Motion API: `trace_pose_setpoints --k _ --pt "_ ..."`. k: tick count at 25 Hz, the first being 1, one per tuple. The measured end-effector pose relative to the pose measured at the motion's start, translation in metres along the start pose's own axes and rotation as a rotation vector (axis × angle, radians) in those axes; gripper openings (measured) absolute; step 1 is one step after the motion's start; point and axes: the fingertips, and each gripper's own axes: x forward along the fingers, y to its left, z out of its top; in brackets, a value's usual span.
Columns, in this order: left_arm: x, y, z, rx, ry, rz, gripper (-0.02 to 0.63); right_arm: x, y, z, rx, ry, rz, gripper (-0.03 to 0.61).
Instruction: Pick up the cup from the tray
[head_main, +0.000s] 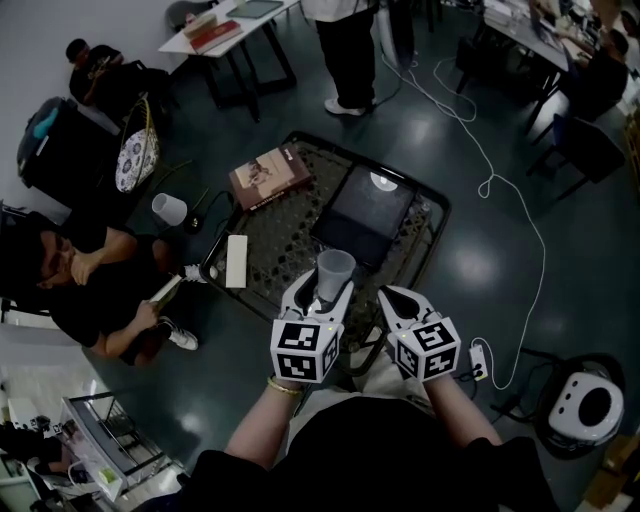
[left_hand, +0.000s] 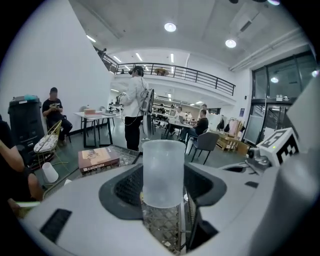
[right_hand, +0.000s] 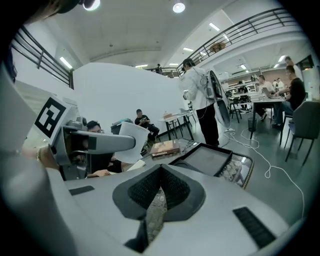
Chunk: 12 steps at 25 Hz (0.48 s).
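Note:
A frosted, translucent cup (head_main: 335, 268) stands upright between the jaws of my left gripper (head_main: 322, 294), which is shut on its lower part. It hangs over the near edge of the low table, clear of the black tray (head_main: 368, 212) farther back. In the left gripper view the cup (left_hand: 162, 170) fills the middle, with both dark pads against its sides. My right gripper (head_main: 393, 298) is just right of it, shut with nothing inside; its pads meet in the right gripper view (right_hand: 159, 191). That view also shows the cup (right_hand: 131, 141) to the left and the tray (right_hand: 207, 159) ahead.
On the patterned low table (head_main: 280, 235) lie a brown book (head_main: 270, 177) and a white bar (head_main: 237, 260). A second white cup (head_main: 168, 208) stands on the floor at left by a seated person (head_main: 95, 285). A person (head_main: 348, 50) stands beyond the table. A white cable (head_main: 500, 170) snakes at right.

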Motion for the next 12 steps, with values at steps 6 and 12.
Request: trace_pose_setpoints --k 6,12 --pt "-0.032 -0.007 -0.01 -0.103 -0.06 -0.024 0.256 -0.005 0.014 0.004 -0.02 -0.02 0.011 0.011" --pt "-0.055 -0.011 -0.025 -0.137 -0.088 -0.04 0.256 -0.008 0.03 0.004 -0.062 -0.028 0.017 0.011"
